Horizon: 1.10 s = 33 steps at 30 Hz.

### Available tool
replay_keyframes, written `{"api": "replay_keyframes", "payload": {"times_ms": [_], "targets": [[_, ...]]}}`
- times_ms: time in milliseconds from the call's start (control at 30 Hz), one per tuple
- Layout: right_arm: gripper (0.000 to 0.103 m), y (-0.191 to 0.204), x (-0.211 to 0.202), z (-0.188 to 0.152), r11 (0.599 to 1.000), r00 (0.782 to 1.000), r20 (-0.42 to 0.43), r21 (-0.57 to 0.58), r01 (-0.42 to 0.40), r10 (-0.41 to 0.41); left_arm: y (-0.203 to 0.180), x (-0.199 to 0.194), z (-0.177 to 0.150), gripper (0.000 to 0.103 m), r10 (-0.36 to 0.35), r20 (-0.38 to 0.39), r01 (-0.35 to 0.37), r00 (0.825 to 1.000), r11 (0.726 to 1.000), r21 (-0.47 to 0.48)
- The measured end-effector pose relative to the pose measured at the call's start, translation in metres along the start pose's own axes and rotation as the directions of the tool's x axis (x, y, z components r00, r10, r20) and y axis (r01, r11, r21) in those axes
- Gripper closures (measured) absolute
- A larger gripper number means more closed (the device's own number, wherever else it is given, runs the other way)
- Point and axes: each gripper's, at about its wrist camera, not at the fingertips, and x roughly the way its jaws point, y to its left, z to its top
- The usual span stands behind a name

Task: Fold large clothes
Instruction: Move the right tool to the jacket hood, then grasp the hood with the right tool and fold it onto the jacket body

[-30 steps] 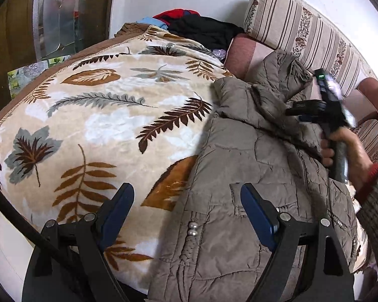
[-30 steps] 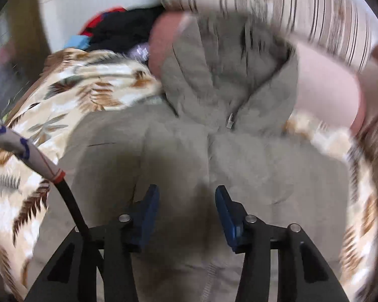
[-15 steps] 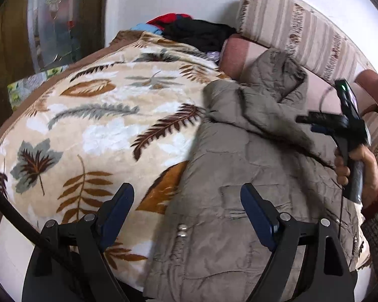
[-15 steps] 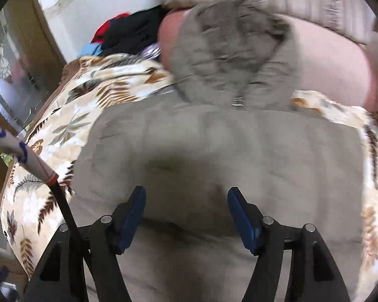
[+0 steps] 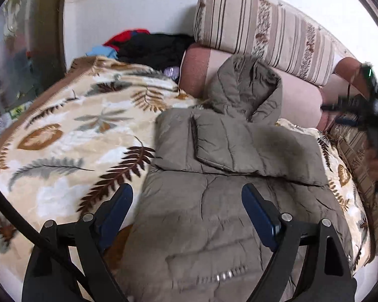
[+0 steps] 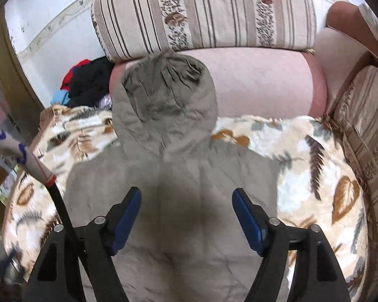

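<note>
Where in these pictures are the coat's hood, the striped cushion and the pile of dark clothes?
Hood (image 6: 163,95), right wrist view, on its puckered crown against the pink bolster.
Striped cushion (image 6: 209,12), right wrist view, on the middle of its front face.
Pile of clothes (image 5: 153,47), left wrist view, on the black garment on top.

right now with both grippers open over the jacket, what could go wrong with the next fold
1. The folded sleeve only lies loose across the jacket; a careless pull may undo it.
2. The hood leans up against the pink bolster, so it may bunch instead of folding flat.
3. The jacket is puffy; the left gripper or right gripper could pinch just the top layer.
</note>
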Motion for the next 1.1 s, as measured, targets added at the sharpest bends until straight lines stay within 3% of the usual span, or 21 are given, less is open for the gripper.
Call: {"api": "replay_keyframes", "payload": {"times_ms": [233, 333, 433, 533, 700, 767, 800, 833, 933, 1100], "targets": [[0.021, 0.046, 0.082, 0.097, 0.992, 0.999, -0.012, 0.118, -0.041, 0.043, 0.034, 0.075, 0.0, 0.016, -0.004, -0.018, 0.004, 1.0, 0.999, -0.04], [0.016, 0.058, 0.116, 0.136, 0.968, 0.994, 0.029, 0.225, -0.113, 0.109, 0.049, 0.09, -0.009, 0.016, -0.033, -0.01, 0.033, 0.999, 0.998, -0.058], [0.012, 0.067, 0.146, 0.17, 0.941, 0.988, 0.083, 0.303, -0.149, 0.13, 0.06, 0.108, -0.014, 0.016, -0.085, -0.069, 0.079, 0.994, 0.993, -0.088], [0.011, 0.068, 0.18, 0.193, 0.911, 0.987, 0.097, 0.382, -0.155, 0.127, 0.065, 0.116, -0.014, 0.016, -0.169, -0.102, 0.156, 0.98, 0.98, -0.122], [0.011, 0.068, 0.226, 0.21, 0.897, 0.994, 0.07, 0.43, -0.104, 0.082, 0.069, 0.119, -0.015, 0.016, -0.202, -0.108, 0.186, 0.973, 0.972, -0.141], [0.022, 0.068, 0.241, 0.21, 0.914, 0.999, 0.027, 0.403, -0.05, 0.043, 0.07, 0.124, -0.017, 0.016, -0.208, -0.127, 0.188, 0.97, 0.97, -0.152], [0.05, 0.067, 0.246, 0.208, 0.918, 0.999, 0.003, 0.394, -0.043, 0.046, 0.071, 0.127, -0.017, 0.016, -0.21, -0.137, 0.188, 0.968, 0.969, -0.158], [0.086, 0.064, 0.251, 0.203, 0.916, 0.996, -0.029, 0.396, -0.062, 0.08, 0.072, 0.129, -0.017, 0.016, -0.214, -0.145, 0.189, 0.966, 0.968, -0.165], [0.093, 0.066, 0.229, 0.19, 0.934, 0.998, -0.016, 0.351, -0.057, 0.067, 0.073, 0.127, -0.015, 0.016, -0.232, -0.139, 0.205, 0.963, 0.961, -0.184], [0.095, 0.084, 0.144, 0.154, 0.972, 0.997, 0.012, 0.219, -0.08, 0.079, 0.071, 0.116, -0.014, 0.016, -0.232, -0.111, 0.211, 0.966, 0.962, -0.173]]}}
